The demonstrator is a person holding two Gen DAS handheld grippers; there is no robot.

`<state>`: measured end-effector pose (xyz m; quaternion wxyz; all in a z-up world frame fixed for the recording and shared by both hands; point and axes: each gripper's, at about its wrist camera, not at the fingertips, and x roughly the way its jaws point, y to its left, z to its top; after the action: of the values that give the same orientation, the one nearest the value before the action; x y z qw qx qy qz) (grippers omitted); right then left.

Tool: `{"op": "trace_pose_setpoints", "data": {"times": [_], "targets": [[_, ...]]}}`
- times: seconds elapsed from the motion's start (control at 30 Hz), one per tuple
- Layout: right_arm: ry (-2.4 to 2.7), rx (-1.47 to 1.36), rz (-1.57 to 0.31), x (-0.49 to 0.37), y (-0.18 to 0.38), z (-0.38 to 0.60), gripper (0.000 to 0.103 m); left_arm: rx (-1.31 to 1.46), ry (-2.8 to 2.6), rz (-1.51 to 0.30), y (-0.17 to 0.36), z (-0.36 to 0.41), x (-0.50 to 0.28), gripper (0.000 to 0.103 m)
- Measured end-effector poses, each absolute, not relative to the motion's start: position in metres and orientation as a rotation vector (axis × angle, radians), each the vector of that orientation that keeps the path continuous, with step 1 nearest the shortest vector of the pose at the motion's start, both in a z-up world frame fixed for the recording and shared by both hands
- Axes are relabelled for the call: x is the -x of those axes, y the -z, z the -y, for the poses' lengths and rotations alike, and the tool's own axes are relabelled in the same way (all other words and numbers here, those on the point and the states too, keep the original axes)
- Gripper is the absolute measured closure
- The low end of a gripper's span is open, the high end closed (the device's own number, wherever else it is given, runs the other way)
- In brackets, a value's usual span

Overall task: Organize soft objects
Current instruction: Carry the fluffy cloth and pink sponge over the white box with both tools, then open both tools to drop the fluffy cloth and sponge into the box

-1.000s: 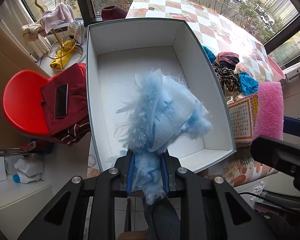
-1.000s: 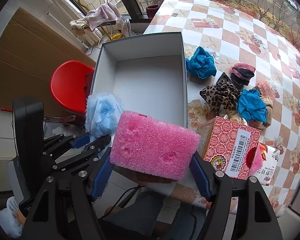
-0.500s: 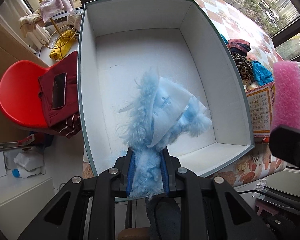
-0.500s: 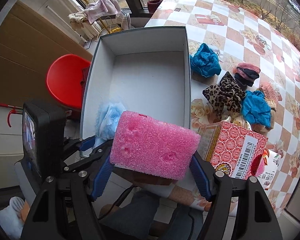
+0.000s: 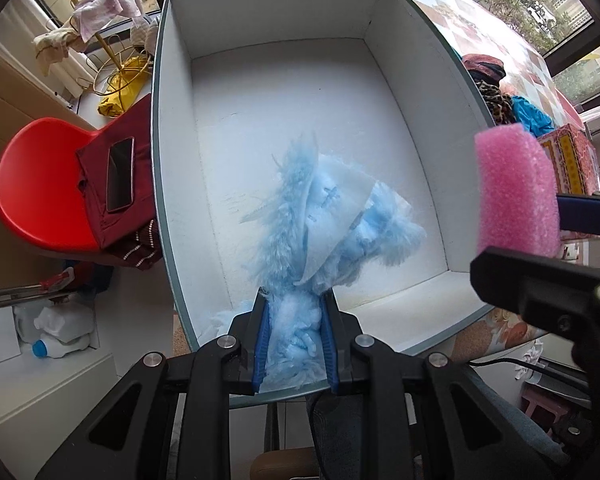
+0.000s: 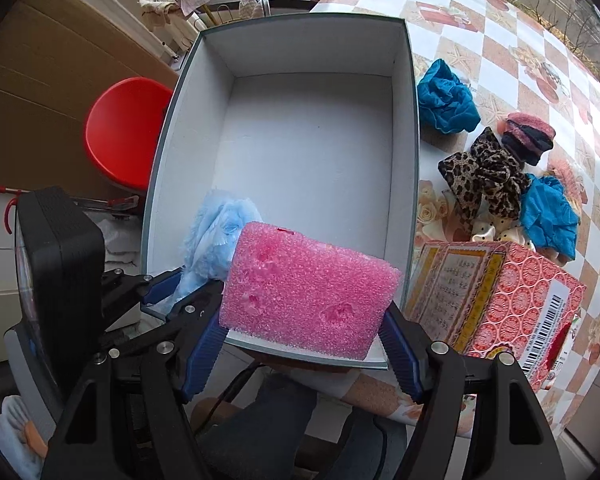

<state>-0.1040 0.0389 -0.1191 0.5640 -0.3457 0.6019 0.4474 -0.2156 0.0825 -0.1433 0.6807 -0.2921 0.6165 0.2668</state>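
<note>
My left gripper (image 5: pixel 295 336) is shut on a fluffy light-blue cloth (image 5: pixel 324 216) and holds it over the near end of the open white box (image 5: pixel 160 160). The cloth also shows in the right wrist view (image 6: pixel 216 236). My right gripper (image 6: pixel 300 344) is shut on a pink sponge (image 6: pixel 308 296) and holds it above the box's near rim (image 6: pixel 300 354). The sponge shows at the right of the left wrist view (image 5: pixel 516 196). Nothing lies on the box floor (image 6: pixel 312 136).
Right of the box lie a blue cloth (image 6: pixel 446 98), a leopard-print scrunchie (image 6: pixel 486 176), a dark pink knit piece (image 6: pixel 528 142), another blue cloth (image 6: pixel 550 214) and a red patterned carton (image 6: pixel 496 300). A red chair (image 5: pixel 40 192) with a maroon garment and phone stands left.
Both grippers have moved forward over the box. The blue cloth now hangs inside the box's near end, and the sponge has come over its near rim.
</note>
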Motion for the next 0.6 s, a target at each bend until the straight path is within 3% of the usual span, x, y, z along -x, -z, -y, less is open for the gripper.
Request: {"op": "trace_pose_setpoints", "data": {"times": [0.5, 0.6], "targets": [[-1.075, 0.848, -1.472, 0.117, 0.136, -0.034, 0.029, 0.621, -0.579, -1.379, 0.139, -0.079, 0.220, 0.078], [-1.090, 0.846, -1.470, 0.118, 0.138, -0.036, 0.028, 0.614, -0.576, -1.341, 0.131, -0.078, 0.223, 0.060]]}}
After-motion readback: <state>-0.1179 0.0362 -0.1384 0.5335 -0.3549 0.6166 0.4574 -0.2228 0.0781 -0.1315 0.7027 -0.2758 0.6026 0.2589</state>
